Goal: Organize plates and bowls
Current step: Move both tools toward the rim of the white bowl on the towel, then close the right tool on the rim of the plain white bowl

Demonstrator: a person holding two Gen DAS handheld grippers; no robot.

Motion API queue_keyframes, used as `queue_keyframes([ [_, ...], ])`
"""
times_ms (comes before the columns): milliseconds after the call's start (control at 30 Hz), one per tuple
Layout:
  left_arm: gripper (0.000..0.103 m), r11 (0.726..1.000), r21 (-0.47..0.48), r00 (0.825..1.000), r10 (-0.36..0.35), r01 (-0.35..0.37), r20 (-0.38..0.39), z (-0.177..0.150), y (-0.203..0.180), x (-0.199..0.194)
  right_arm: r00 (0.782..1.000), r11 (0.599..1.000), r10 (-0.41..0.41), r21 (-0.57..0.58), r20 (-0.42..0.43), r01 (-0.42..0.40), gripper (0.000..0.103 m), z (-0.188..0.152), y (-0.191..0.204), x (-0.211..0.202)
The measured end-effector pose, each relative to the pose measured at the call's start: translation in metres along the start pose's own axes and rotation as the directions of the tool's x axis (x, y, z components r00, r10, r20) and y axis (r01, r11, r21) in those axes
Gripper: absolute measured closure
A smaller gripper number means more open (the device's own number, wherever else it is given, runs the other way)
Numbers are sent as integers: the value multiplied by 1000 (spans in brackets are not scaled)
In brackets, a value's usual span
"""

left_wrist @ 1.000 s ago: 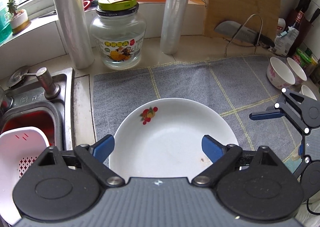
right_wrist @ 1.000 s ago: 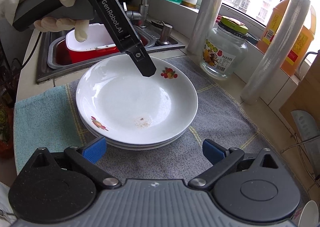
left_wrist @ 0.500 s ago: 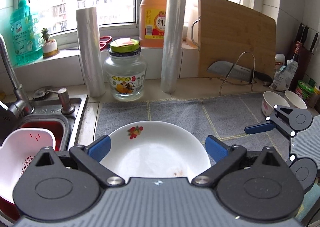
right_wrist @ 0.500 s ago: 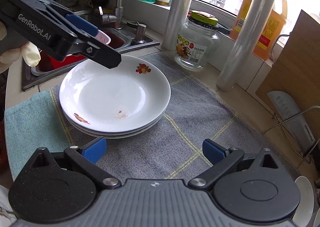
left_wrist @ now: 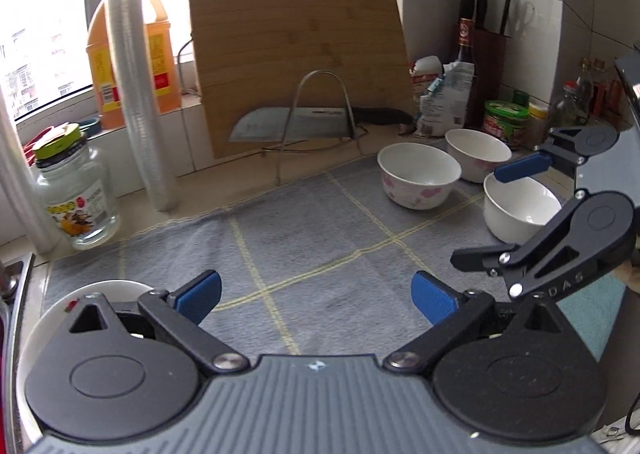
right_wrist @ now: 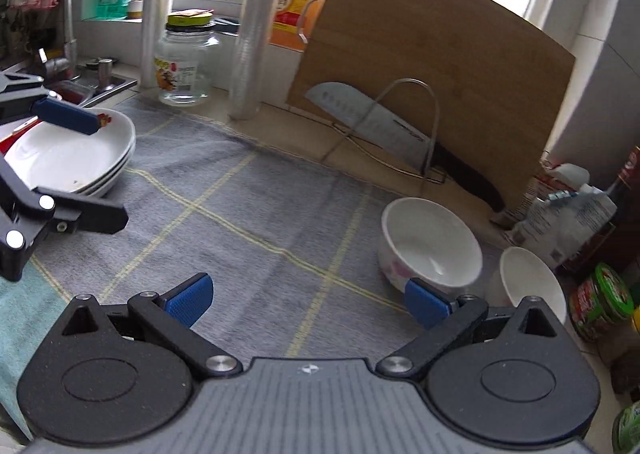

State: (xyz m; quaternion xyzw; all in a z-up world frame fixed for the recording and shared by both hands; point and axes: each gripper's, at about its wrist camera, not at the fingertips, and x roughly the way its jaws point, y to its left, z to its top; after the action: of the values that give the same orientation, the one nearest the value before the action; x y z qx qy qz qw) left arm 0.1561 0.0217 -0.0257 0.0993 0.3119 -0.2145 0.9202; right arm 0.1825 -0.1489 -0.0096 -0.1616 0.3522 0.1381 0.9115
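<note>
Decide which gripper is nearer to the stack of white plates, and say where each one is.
Left. The left gripper hangs open right over the stack of white plates. The right gripper, also open, is further along the grey cloth, close to the pink-flowered bowl.

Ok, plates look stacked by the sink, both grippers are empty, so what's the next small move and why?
Probably ease the right gripper forward to the nearest floral bowl, since its jaws stand open with nothing between them. Three bowls sit apart and unstacked on the grey mat, while the plates already lie in one pile.
</note>
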Motion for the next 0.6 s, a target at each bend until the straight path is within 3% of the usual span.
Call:
queue_keyframes([
  [333,2,995,36,992,-91,94,-85,12,-111,63,998,996,-56,71,-14,57,0,-56,-108,-26],
  [600,2,984,118,981,-113,132,-158,7,-174,106,998,994,-46,98,-31,49,0,-85,-155,-29],
])
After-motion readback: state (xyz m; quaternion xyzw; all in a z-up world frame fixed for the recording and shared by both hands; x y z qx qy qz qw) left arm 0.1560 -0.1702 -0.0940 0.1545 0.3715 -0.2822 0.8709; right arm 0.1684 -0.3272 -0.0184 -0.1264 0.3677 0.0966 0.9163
